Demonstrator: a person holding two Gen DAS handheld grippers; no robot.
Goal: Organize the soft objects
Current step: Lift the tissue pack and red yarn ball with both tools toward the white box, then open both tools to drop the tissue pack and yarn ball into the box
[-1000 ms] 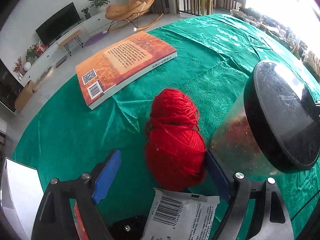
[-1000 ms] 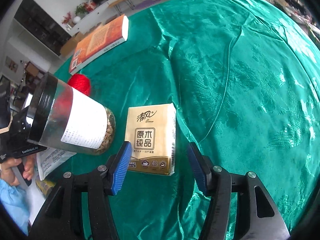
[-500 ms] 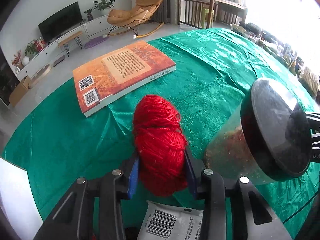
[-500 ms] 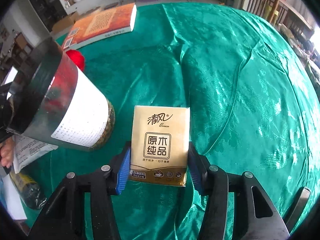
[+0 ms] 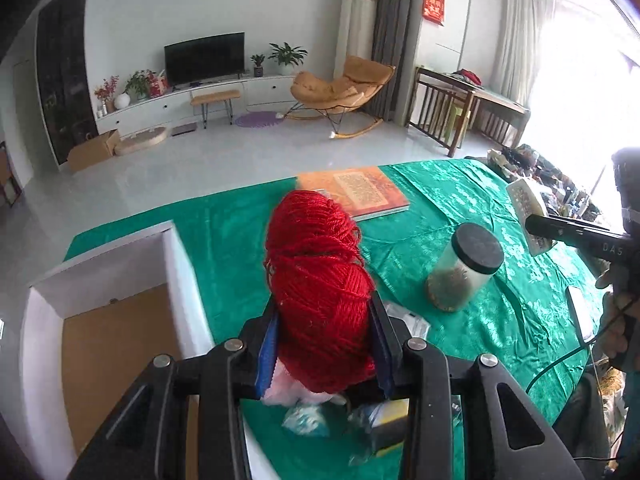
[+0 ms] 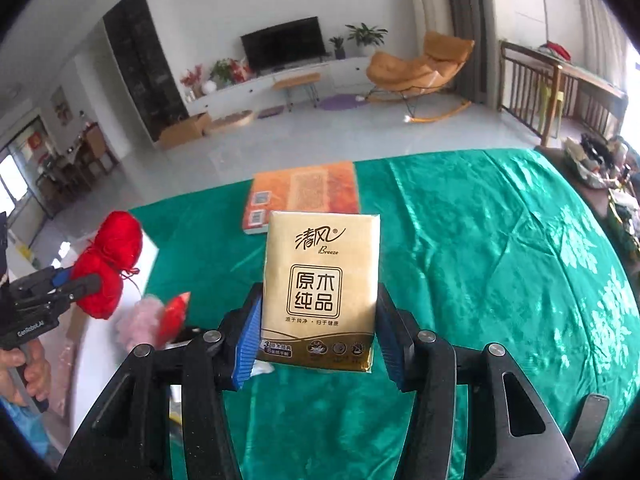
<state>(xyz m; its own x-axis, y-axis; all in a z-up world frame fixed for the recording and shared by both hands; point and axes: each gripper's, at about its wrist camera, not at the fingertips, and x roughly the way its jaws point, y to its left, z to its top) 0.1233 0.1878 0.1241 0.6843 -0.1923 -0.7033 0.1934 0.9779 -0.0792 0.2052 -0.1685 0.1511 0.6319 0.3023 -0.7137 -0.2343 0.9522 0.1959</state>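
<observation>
A red yarn ball (image 5: 320,280) hangs above the green tablecloth (image 5: 224,232), squeezed between the blue pads of my left gripper (image 5: 324,340), which is shut on it. An open white box (image 5: 176,264) with a brown floor lies just left of it. In the right wrist view a gold tissue pack (image 6: 320,288) stands upright in my right gripper (image 6: 316,344), shut on its sides and lifted off the cloth. The yarn ball (image 6: 108,260) and the left gripper (image 6: 52,284) show at that view's left edge. The tissue pack (image 5: 528,212) also appears at the far right of the left wrist view.
A glass jar with a black lid (image 5: 464,268) stands on the cloth right of the yarn. An orange book (image 5: 360,192) lies at the far edge. Plastic packets (image 5: 304,420) sit under the left gripper. A pink fluffy item (image 6: 138,324) and a red packet (image 6: 172,316) lie near the box.
Both grippers closed on their objects and rose. The left one carried the yarn up and left, beside the white box. The right one lifted the tissue pack off the cloth.
</observation>
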